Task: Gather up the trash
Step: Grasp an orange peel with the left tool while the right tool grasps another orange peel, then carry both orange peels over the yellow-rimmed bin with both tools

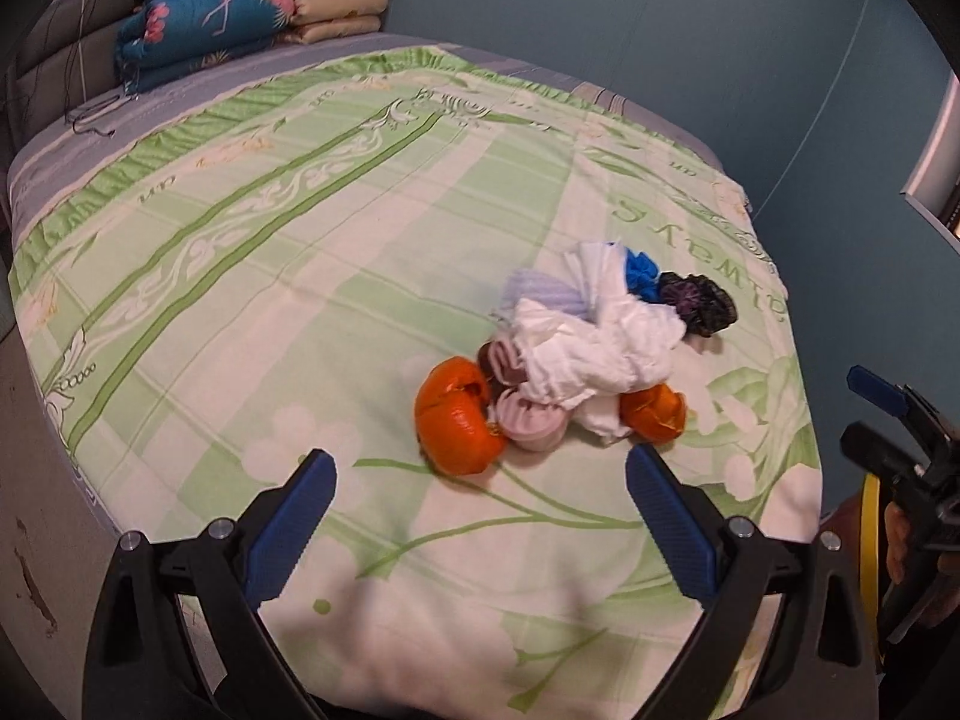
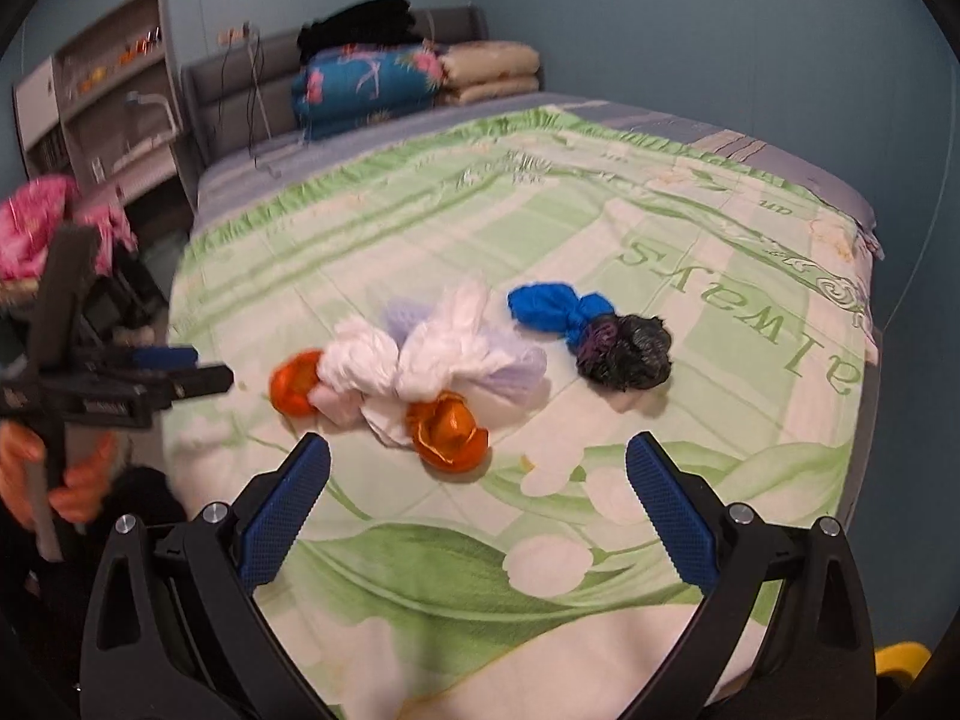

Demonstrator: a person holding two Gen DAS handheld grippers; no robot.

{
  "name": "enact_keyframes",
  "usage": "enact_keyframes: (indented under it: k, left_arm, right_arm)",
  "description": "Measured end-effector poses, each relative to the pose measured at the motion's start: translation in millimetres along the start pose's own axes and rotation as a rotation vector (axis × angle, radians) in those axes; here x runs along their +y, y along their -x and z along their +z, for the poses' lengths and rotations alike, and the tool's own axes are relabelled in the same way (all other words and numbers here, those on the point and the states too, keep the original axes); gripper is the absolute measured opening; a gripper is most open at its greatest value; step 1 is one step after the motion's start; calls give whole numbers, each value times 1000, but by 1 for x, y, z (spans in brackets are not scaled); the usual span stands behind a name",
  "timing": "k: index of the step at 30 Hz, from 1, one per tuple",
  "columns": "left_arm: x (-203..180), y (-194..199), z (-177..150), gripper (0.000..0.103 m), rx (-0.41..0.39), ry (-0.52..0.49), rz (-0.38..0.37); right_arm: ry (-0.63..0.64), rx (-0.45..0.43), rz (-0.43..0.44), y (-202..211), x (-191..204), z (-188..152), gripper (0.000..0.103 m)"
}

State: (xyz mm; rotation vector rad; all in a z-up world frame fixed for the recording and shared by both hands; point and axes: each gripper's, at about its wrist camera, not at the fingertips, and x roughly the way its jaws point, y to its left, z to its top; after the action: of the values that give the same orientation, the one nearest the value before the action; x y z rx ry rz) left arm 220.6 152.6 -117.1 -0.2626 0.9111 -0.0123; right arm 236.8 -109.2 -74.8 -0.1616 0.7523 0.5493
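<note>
A heap of trash lies on the green patterned bedspread (image 1: 300, 276): two pieces of orange peel (image 1: 459, 429) (image 1: 654, 411), crumpled white tissue (image 1: 588, 354), pink wads (image 1: 534, 420), a blue wad (image 1: 642, 273) and a black wad (image 1: 699, 303). My left gripper (image 1: 480, 471) is open and empty, just short of the large peel. In the right wrist view the same peels (image 2: 447, 429) (image 2: 294, 390), tissue (image 2: 420, 354), blue wad (image 2: 555, 309) and black wad (image 2: 627, 351) show. My right gripper (image 2: 477, 462) is open and empty, near the closer peel.
Folded quilts (image 1: 240, 18) and dark clothes are stacked at the head of the bed. A shelf unit (image 2: 102, 102) stands beside the bed. Something yellow (image 2: 900, 663) sits on the floor at the bed's near corner. Blue walls surround the bed.
</note>
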Motion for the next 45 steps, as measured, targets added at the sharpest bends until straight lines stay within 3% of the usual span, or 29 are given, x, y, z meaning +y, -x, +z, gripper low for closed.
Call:
enact_keyframes:
  k: [12,21,29,32,34,39,45]
  left_arm:
    - [26,-43,0,94,93,35,3]
    - [30,-68,12,93,144,50,-34]
    - [28,-85,15,75,186,61,-69]
    - [27,-88,16,61,194,63,-85]
    - [25,-90,16,41,202,62,-99]
    - [22,-89,15,31,195,58,-97]
    - [26,-84,12,29,199,89,-114]
  right_arm:
    - [71,157,-34,-79,14,-1,94]
    - [103,213,-54,-111,20,5,94]
    - [141,253,-60,-131,24,6,81]
    - [128,261,-54,-136,23,7,74]
    - [128,274,-48,-140,23,9,68]
    - [118,306,-29,-148,26,8,40]
    - [80,316,-18,-141,25,10,32]
